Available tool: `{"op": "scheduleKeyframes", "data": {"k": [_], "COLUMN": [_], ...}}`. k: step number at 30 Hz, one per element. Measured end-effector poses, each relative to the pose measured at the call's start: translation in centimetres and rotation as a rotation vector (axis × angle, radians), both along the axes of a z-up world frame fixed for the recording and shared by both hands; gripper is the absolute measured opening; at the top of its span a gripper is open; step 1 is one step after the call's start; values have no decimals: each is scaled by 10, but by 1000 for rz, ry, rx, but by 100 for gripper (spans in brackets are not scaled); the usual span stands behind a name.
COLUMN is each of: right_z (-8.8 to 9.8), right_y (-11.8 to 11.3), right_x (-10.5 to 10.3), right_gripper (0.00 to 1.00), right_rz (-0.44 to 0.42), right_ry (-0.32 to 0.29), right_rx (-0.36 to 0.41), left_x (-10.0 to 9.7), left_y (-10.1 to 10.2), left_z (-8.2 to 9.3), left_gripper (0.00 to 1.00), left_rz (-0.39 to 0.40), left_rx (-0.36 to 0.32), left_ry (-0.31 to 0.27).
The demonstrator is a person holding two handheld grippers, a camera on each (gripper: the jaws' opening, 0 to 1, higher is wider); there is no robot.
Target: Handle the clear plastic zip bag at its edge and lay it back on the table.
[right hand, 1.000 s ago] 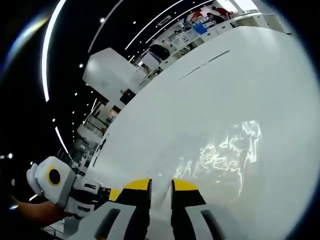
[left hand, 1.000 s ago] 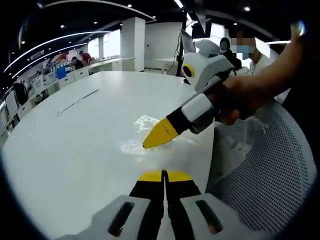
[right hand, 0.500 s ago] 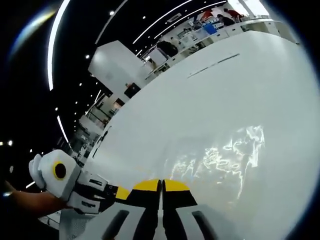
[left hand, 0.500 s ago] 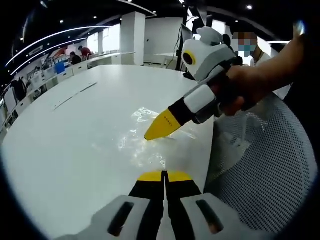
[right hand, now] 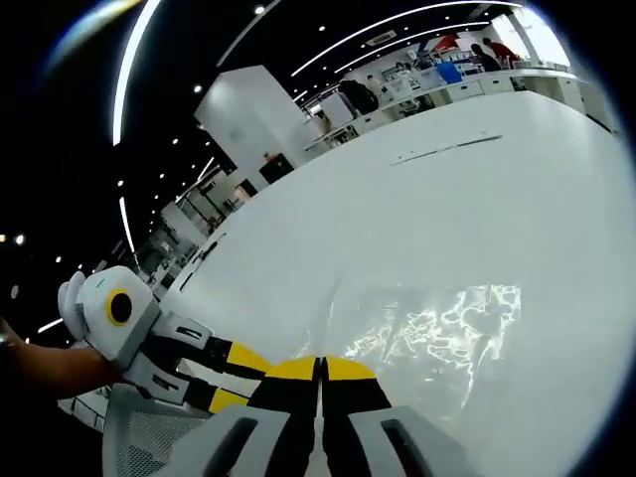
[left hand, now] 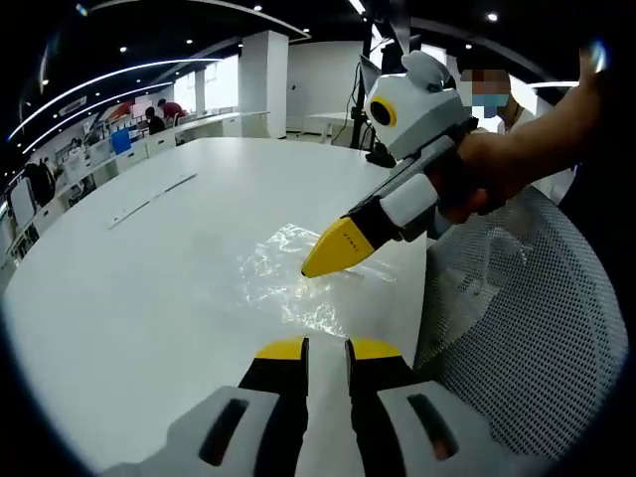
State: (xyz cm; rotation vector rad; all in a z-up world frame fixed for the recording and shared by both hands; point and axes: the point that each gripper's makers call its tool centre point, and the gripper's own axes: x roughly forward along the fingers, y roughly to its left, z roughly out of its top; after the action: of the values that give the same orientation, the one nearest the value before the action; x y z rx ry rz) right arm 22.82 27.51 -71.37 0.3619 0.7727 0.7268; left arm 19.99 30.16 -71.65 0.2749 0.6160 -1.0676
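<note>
My left gripper (left hand: 326,349) sits at 6 o'clock in the left gripper view, yellow tips parted with a clear gap, nothing between them – open. It hangs over the near rim of the white table (left hand: 139,288), just short of the bag (left hand: 288,278)

Bag is clear, crinkled, lying on the table at roughly centre of that view, near the table edge at 3 o'clock. My right gripper (left hand: 343,246) comes in from 2 o'clock, held in my hand (left hand: 477,179); its yellow tips look pressed together, resting on the bag's 3 o'clock edge. Whether film is actually pinched there – can't tell from this side

Right gripper view: own tips (right hand: 321,370) at 6 o'clock are closed flush, no gap. The bag (right hand: 437,328) spreads from right at the tips out toward 3 o'clock, flat on the table (right hand: 477,219); its near edge meets the tips. Left gripper (right hand: 234,373) enters from 8 o'clock, two yellow tips apart

Mesh chair back (left hand: 517,328) at 4 o'clock in the left gripper view
</note>
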Motion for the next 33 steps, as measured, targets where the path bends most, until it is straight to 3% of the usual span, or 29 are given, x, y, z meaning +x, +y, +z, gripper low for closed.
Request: {"op": "scheduleKeyframes", "data": {"k": [16,33], "right_z": [-3,2], "right_y": [-8,-8], "right_x": [-3,-8], "right_gripper": [0,0], "right_rz": [27,103], "right_ry": [-23,-80], "right_rx": [-52,-138], "left_x": [-1,19], "left_y": [0,-1], "left_z": [15,30], "left_gripper": [21,23], "left_rz": [-43,-97], "left_rx": [-21,-2], "left_ry": [-27,-91]}}
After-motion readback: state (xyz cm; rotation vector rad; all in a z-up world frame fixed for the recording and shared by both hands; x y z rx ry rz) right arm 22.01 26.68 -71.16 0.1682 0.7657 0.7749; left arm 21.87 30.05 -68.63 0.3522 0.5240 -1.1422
